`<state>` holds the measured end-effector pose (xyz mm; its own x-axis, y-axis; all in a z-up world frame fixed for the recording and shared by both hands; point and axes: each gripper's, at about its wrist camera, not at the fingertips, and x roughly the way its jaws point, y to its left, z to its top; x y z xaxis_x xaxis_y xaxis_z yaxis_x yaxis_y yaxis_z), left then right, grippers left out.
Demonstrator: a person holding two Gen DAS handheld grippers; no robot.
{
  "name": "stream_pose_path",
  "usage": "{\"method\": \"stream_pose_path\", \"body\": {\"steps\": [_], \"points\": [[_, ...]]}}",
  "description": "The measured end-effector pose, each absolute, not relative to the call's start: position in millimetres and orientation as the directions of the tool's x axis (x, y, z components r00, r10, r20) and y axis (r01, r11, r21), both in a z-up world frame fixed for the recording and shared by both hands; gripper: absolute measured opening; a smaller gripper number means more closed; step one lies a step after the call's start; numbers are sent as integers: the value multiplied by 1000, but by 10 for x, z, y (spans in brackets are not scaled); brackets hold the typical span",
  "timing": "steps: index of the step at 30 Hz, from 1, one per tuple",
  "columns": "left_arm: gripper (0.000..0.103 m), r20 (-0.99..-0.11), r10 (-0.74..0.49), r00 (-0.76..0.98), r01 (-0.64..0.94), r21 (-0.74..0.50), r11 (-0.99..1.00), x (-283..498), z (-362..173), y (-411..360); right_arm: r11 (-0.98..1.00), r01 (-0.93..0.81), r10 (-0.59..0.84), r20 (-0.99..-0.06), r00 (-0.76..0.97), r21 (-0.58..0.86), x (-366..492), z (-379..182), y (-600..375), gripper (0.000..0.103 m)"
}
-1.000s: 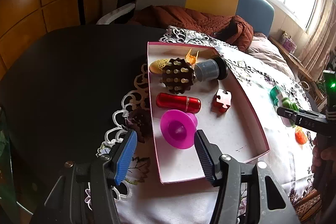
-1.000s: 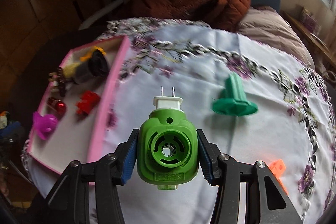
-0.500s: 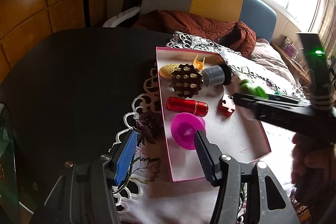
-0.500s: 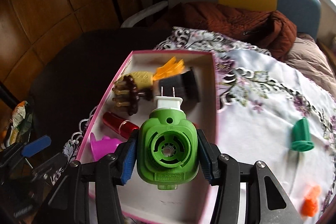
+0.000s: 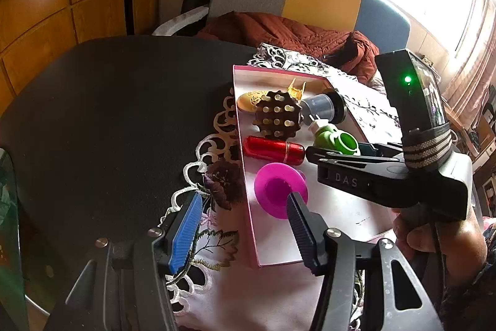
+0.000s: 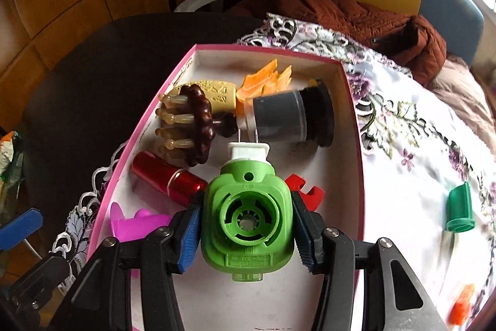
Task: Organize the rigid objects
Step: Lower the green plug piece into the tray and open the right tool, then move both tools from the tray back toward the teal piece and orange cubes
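My right gripper is shut on a green plug-in device with white prongs and holds it over the pink-rimmed box. The device also shows in the left wrist view, over the box. The box holds a brown bristle brush, a red cylinder, a magenta funnel, a grey and black jar, an orange piece, a yellow carved piece and a red puzzle piece. My left gripper is open and empty at the box's near corner.
A green cone piece and an orange piece lie on the flowered cloth right of the box. The dark table lies left. A chair with a brown jacket stands behind.
My right gripper has carried the green device from over the cloth leftward to above the box and lower toward its floor. My left gripper has drawn back slightly, still open.
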<state>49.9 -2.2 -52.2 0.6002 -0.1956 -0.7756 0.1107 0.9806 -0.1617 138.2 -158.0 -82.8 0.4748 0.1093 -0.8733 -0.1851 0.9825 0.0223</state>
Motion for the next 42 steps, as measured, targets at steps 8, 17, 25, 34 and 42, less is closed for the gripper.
{"method": "stream_pose_path", "body": {"steps": [8, 17, 25, 34, 42], "points": [[57, -776, -194, 600, 106, -163, 981, 503, -523, -19, 980, -189, 151, -865, 479, 67, 1290, -812, -1629, 58], [57, -773, -190, 605, 112, -154, 982, 477, -503, -39, 980, -177, 173, -850, 497, 96, 1152, -736, -1754, 64], [57, -768, -188, 612, 123, -142, 982, 444, -470, -81, 981, -180, 158, -820, 551, 68, 982, -557, -1813, 69], [57, -762, -189, 620, 141, -129, 982, 394, -431, -141, 983, -179, 136, -789, 599, 34, 815, -376, -1910, 72], [57, -761, -194, 620, 163, -117, 980, 353, -422, -214, 990, -136, 107, -774, 624, 27, 722, -262, -2144, 72]]}}
